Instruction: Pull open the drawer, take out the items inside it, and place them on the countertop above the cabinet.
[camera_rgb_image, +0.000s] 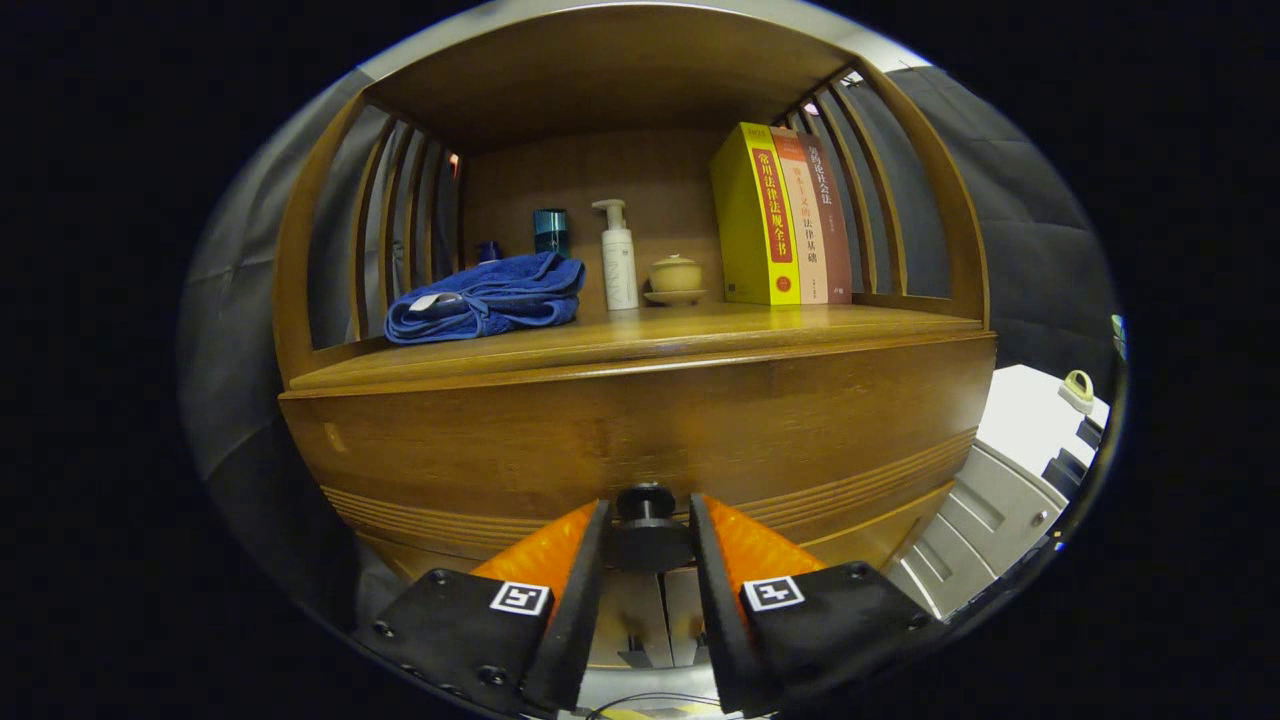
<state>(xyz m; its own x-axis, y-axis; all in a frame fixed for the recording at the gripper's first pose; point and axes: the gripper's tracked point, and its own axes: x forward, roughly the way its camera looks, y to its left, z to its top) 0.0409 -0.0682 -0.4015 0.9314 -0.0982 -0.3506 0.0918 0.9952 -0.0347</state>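
The wooden drawer front (640, 430) spans the cabinet just below the countertop (700, 335). Its black round knob (645, 503) sits between my fingertips, and my gripper (646, 510) is shut on it, one finger pressing each side. The inside of the drawer is hidden behind its front, so I cannot see any items in it. Below the knob, between my fingers, a lower part of the cabinet (640, 615) shows.
On the countertop lie a folded blue towel (485, 297), a teal cup (550, 231), a white pump bottle (619, 257), a small lidded bowl on a saucer (676, 277) and upright books (782, 215). Slatted wooden sides enclose the shelf. A white cabinet (1000, 495) stands to the right.
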